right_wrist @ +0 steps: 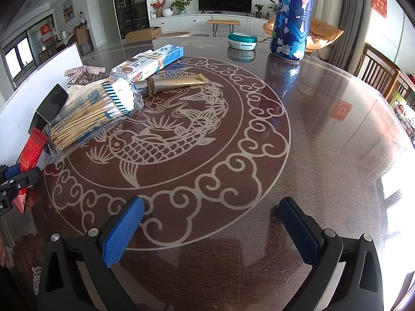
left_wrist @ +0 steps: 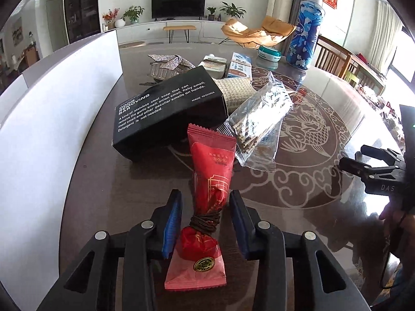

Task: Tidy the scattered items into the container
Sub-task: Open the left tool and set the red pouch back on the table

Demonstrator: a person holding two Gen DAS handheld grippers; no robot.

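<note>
**Left gripper straddling a red sachet; right gripper idle over the table**

Left wrist view. The left gripper [left_wrist: 205, 223] points steeply down at the glass-topped table [left_wrist: 298, 181]. Its blue pads [left_wrist: 172, 223] stand a little apart on either side of the red sachet [left_wrist: 210, 178], with a visible gap on each side; nothing is pinched. The sachet lies lengthwise along the gripper's line, cinched at its waist by a dark cord, its pink end bearing a round gold seal. Beyond it lie a black box [left_wrist: 168, 111] printed with white text and a clear bag of cotton swabs [left_wrist: 259, 119]. A white container wall [left_wrist: 52, 119] rises at the left edge. The right gripper [left_wrist: 363, 163] shows at the far right, with a hand [left_wrist: 394, 217] below it.

Right wrist view. The right gripper [right_wrist: 211, 228] tilts down over bare tabletop [right_wrist: 337, 155], jaws wide apart and empty. The sachet [right_wrist: 32, 150] appears at the left edge beside the left gripper [right_wrist: 15, 178], near the swab bag [right_wrist: 98, 111]. A blue patterned can [right_wrist: 291, 18] stands upright, well apart at the far side.
</note>
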